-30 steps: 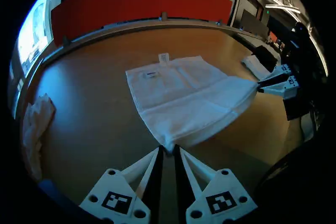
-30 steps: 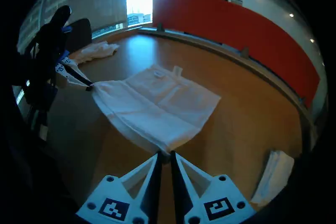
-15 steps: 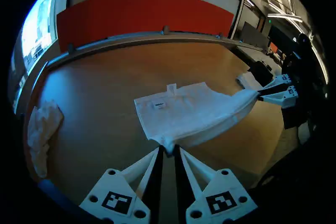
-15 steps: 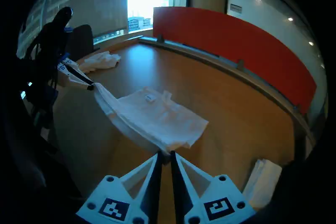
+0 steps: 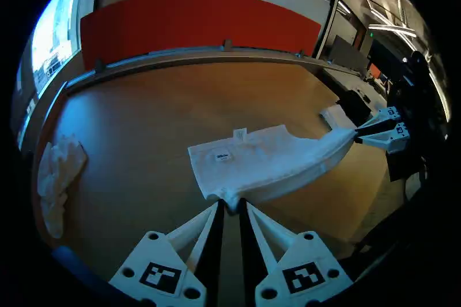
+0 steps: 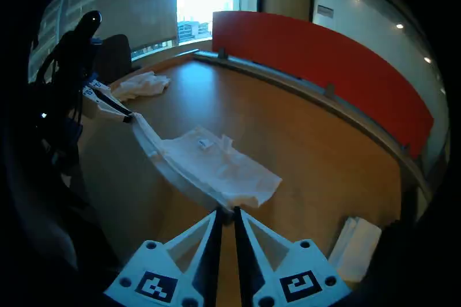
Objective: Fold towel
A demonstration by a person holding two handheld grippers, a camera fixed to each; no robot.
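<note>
White towel (image 5: 259,160) lies partly on the wooden surface (image 5: 132,128). Its far half is flat, with a small label (image 5: 222,156) facing up. Its near edge is lifted and stretched in a sagging band between the two grippers. One bunched corner is pinched in the closed jaws of the left gripper (image 5: 230,206). The opposite corner is clamped in the closed jaws of the right gripper (image 6: 226,212), which the left gripper view shows at the far right, holding that end up. A crumpled cloth (image 5: 57,183) sits well apart near one edge of the surface, and a folded stack (image 6: 357,249) rests near the other. A red partition (image 5: 196,19) runs along the far side.
</note>
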